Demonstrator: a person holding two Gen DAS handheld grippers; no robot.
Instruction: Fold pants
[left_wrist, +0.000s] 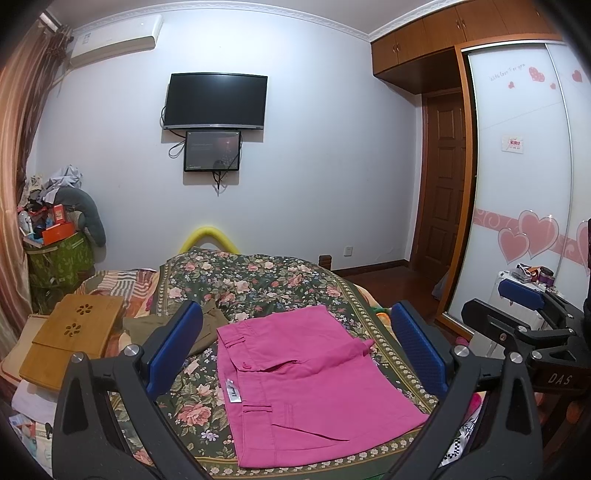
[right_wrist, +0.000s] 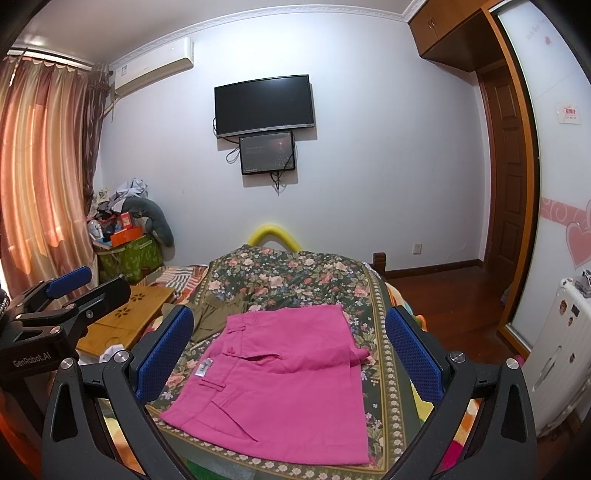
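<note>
Nearest to us, our left gripper (left_wrist: 295, 350) spreads its blue pads (left_wrist: 419, 347) wide and holds nothing; our right gripper (right_wrist: 288, 350) is just as wide and bare. Each hovers above the bed, apart from the cloth. Between the fingers lie the pink pants (left_wrist: 310, 384), folded into a flat packet on the floral quilt (left_wrist: 266, 284), waistband and white tag (right_wrist: 203, 367) toward the left. Just beyond their far left corner lies an olive garment (right_wrist: 218, 314), its edge touching the pants or tucked under; we cannot tell which. Left of the quilt sits a wooden tray (left_wrist: 70, 339). On the far wall hangs a TV (left_wrist: 216, 100), a smaller screen (left_wrist: 212, 150) beneath.
</note>
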